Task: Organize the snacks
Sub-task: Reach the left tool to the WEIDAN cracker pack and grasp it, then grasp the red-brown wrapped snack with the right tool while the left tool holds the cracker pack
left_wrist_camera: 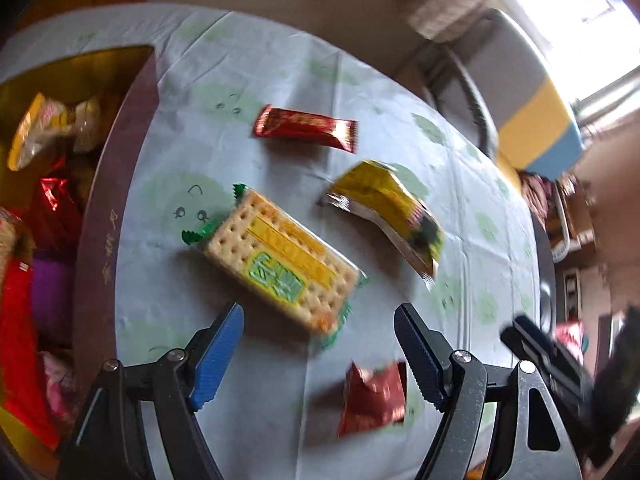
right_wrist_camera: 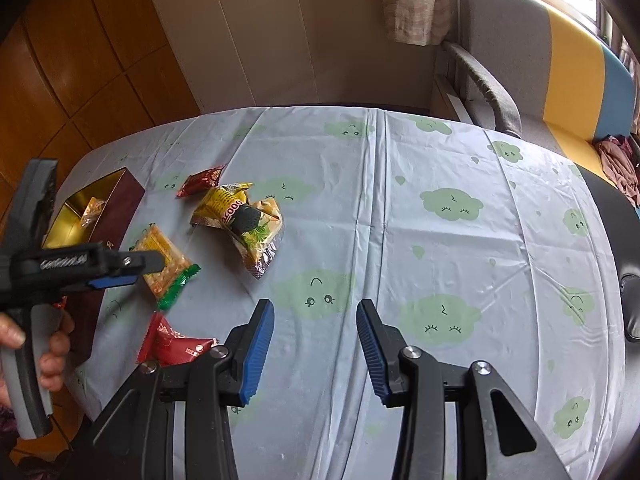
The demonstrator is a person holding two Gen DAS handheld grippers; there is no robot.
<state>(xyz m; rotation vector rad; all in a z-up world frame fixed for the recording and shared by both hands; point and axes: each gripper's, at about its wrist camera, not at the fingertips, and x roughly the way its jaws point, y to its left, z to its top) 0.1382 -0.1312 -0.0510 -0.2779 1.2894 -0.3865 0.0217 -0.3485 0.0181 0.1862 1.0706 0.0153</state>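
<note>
My left gripper (left_wrist_camera: 320, 320) is open and empty, hovering just above a cracker packet (left_wrist_camera: 280, 264) with green ends. Beyond it lie a yellow snack bag (left_wrist_camera: 384, 208) and a red bar wrapper (left_wrist_camera: 306, 126). A small red packet (left_wrist_camera: 372, 396) lies between the fingers, lower down. A dark red box (left_wrist_camera: 116, 208) with a gold inside holds several snacks at the left. My right gripper (right_wrist_camera: 316, 320) is open and empty over bare tablecloth. In the right wrist view the left gripper (right_wrist_camera: 132, 272) hangs over the cracker packet (right_wrist_camera: 166, 258), with the yellow bag (right_wrist_camera: 240, 220), red packet (right_wrist_camera: 172, 344) and box (right_wrist_camera: 120, 200) nearby.
The table wears a pale blue cloth (right_wrist_camera: 440, 240) with green cloud faces. A grey, yellow and blue chair (right_wrist_camera: 540, 60) stands at the far right edge. A wooden floor and a beige wall lie beyond the table.
</note>
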